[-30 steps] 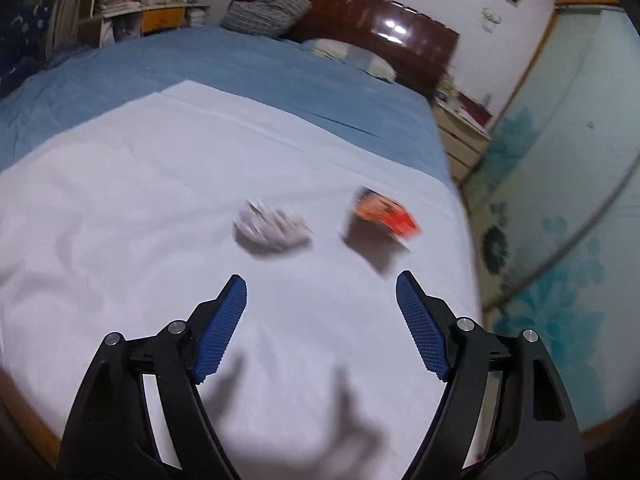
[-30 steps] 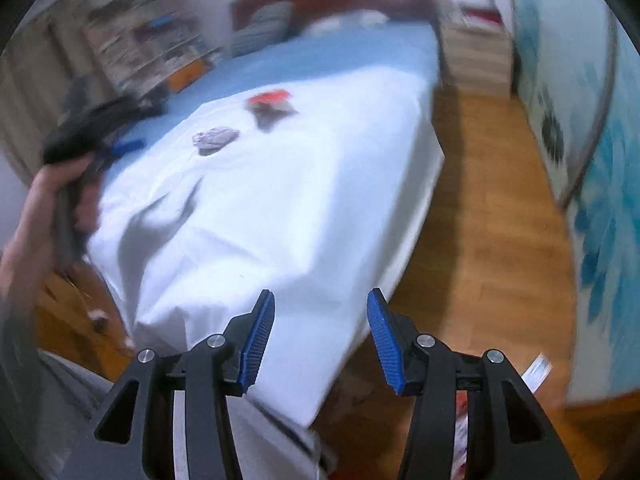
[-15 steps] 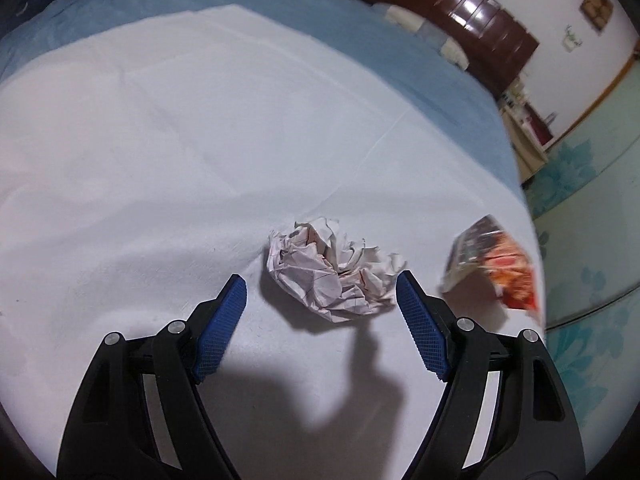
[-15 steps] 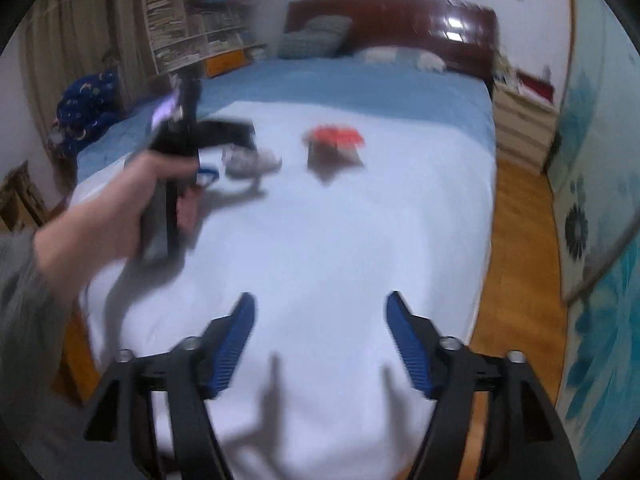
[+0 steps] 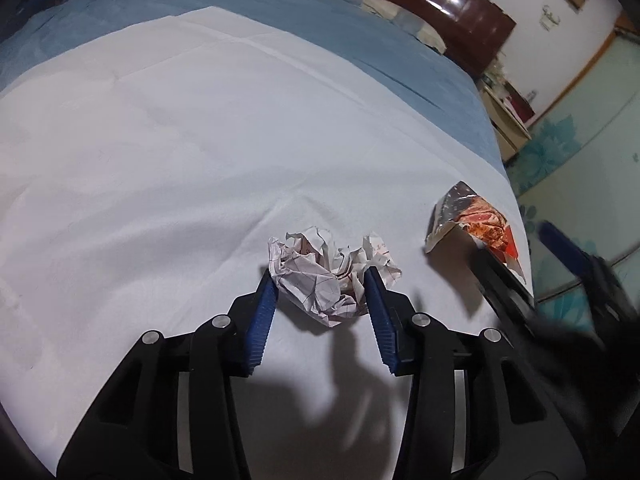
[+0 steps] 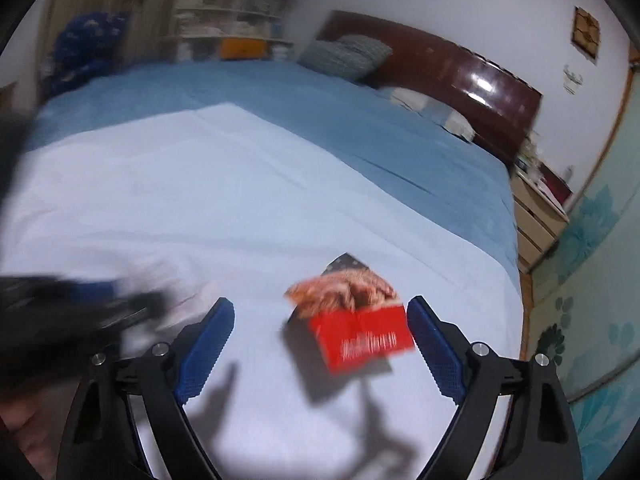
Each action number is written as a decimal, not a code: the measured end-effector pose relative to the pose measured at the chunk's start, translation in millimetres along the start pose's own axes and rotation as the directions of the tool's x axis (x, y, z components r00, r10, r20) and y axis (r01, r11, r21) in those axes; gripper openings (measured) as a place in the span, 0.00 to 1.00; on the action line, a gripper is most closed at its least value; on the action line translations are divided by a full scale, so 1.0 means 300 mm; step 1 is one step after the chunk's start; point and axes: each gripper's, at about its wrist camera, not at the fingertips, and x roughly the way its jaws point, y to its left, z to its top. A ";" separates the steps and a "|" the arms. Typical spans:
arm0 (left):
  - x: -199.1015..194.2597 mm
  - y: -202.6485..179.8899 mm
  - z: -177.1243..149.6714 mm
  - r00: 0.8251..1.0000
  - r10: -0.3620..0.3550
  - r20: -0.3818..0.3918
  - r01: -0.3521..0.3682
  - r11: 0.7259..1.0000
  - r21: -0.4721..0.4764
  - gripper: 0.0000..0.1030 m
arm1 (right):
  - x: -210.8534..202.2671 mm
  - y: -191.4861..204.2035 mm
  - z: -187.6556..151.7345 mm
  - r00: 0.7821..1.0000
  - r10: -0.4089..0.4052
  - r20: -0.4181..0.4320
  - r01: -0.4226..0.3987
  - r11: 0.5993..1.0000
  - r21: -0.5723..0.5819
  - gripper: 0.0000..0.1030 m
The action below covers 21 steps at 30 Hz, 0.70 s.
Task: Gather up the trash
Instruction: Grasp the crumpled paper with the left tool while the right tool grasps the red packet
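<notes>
A crumpled ball of lined paper (image 5: 320, 276) lies on the white sheet (image 5: 160, 160). My left gripper (image 5: 317, 276) has it between its blue pads; the jaws are closing and both pads touch its sides. To the right a red and brown snack wrapper (image 5: 480, 228) stands partly up on the sheet. In the right wrist view that snack wrapper (image 6: 356, 320) sits just ahead, between the fingers of my right gripper (image 6: 320, 304). Those jaws are opening wide and touch nothing. The right gripper (image 5: 560, 264) shows blurred behind the wrapper. The left gripper (image 6: 80, 312) is a dark blur.
The white sheet covers the near half of a bed with a blue bedspread (image 6: 280, 96). Pillows (image 6: 348, 56) and a dark wooden headboard (image 6: 460, 72) are at the far end. A nightstand (image 6: 536, 216) stands right of the bed, shelves (image 6: 232, 12) far left.
My left gripper came down over the paper ball and its jaws narrowed onto it. My right gripper swung from the bed's side to the wrapper and opened wider.
</notes>
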 end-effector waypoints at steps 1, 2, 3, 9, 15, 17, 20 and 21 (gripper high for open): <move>-0.017 0.008 -0.003 1.000 -0.003 0.000 0.003 1.000 -0.012 0.43 | 0.048 0.002 0.005 1.000 0.002 -0.026 -0.002 1.000 0.009 0.84; -0.026 0.012 -0.006 1.000 0.011 0.000 -0.011 1.000 -0.011 0.43 | 0.088 0.008 0.016 0.999 0.013 -0.048 -0.012 1.000 0.019 0.80; -0.044 0.022 -0.011 1.000 0.023 0.001 -0.023 1.000 -0.010 0.43 | 0.117 0.006 0.013 0.997 0.016 -0.076 -0.014 0.999 0.030 0.68; -0.126 0.030 -0.017 1.000 -0.002 0.030 0.003 1.000 -0.027 0.43 | 0.126 -0.056 -0.007 0.995 0.033 -0.092 -0.024 0.994 0.104 0.12; -0.218 0.003 -0.042 0.997 -0.042 0.058 0.043 0.999 -0.007 0.43 | -0.024 -0.161 -0.096 0.992 0.115 -0.052 -0.104 0.979 0.177 0.10; -0.253 -0.004 -0.057 0.996 -0.060 0.072 0.061 0.998 -0.016 0.43 | -0.095 -0.180 -0.135 0.990 0.135 -0.033 -0.126 0.974 0.189 0.10; -0.314 -0.026 -0.084 0.991 -0.097 0.096 0.100 0.995 -0.027 0.43 | -0.245 -0.227 -0.184 0.986 0.167 0.016 -0.166 0.960 0.227 0.10; -0.332 -0.037 -0.098 0.989 -0.110 0.102 0.112 0.993 -0.023 0.43 | -0.305 -0.247 -0.207 0.984 0.175 0.037 -0.179 0.956 0.234 0.10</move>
